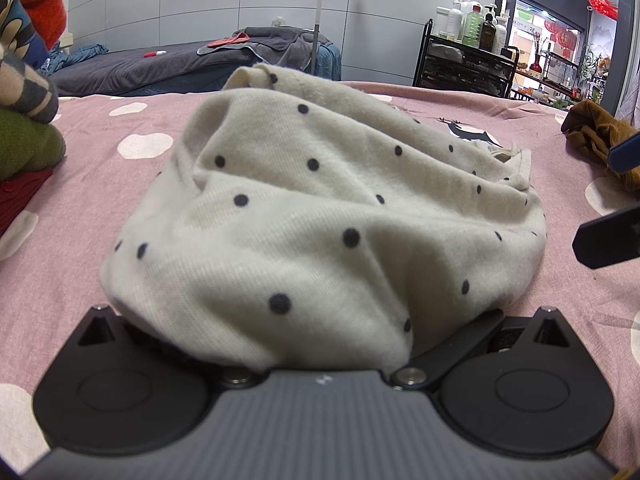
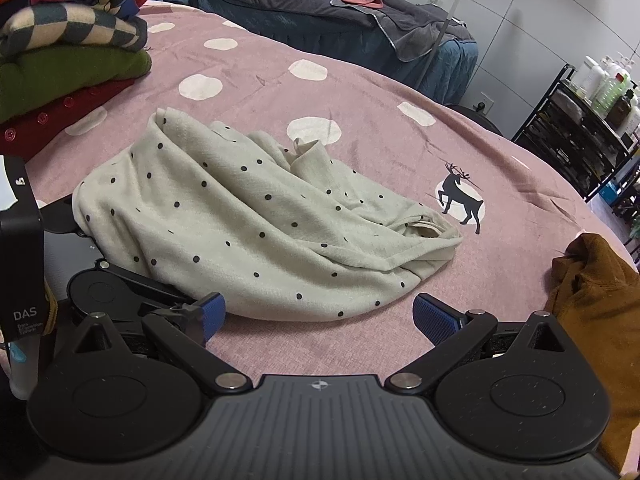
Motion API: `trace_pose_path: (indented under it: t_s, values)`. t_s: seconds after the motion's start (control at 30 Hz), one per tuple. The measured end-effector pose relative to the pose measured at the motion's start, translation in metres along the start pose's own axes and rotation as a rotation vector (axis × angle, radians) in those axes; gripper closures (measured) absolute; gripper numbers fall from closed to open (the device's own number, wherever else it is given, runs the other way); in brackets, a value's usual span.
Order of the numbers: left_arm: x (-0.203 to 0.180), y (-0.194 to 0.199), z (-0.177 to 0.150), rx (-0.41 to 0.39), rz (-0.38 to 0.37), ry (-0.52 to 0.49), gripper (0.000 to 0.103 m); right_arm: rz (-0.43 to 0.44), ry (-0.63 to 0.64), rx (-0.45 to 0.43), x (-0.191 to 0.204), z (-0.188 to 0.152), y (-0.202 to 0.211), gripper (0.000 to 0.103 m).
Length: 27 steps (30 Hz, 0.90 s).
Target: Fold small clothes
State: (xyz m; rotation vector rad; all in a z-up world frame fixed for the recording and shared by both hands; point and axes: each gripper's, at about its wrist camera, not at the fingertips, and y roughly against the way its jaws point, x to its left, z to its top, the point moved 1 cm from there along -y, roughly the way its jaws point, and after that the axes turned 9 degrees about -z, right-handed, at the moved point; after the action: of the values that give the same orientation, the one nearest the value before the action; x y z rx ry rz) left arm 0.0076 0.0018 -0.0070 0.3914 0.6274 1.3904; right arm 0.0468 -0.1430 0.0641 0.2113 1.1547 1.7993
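Pink bedspread (image 2: 360, 92): left hand-held gripper (image 1: 276, 344) buried under dotted garment (image 1: 320, 216), state unclear; right hand-held gripper (image 2: 316, 316) apart.

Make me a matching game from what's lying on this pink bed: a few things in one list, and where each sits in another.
Things:
1. dotted garment
2. brown garment
3. folded stack
4. deer print

Places:
A. far left of the bedspread
B. right edge, crumpled
C. middle, bunched up
D. printed on the bedspread, just right of the dotted garment

Pairs: 1-C, 2-B, 3-A, 4-D
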Motion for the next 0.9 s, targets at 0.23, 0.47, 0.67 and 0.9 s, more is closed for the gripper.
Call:
trace_pose_path:
  t_s: [0.23, 0.47, 0.67, 0.9]
  values:
    - [0.000, 0.000, 0.000, 0.000, -0.001, 0.001, 0.000, 0.022, -0.035, 0.018, 0.001, -0.004, -0.004, 0.000]
    - [0.002, 0.001, 0.003, 0.000, -0.001, 0.002, 0.000, 0.031, -0.072, 0.027, 0.003, -0.009, -0.006, 0.000]
    - [-0.001, 0.000, 0.005, 0.010, 0.005, -0.004, 0.000, 0.029, -0.098, 0.026, 0.003, -0.013, -0.004, 0.000]
    - [-0.013, 0.012, 0.018, 0.128, 0.100, 0.000, 0.000, 0.010, -0.106, 0.016, 0.000, -0.018, 0.003, 0.000]
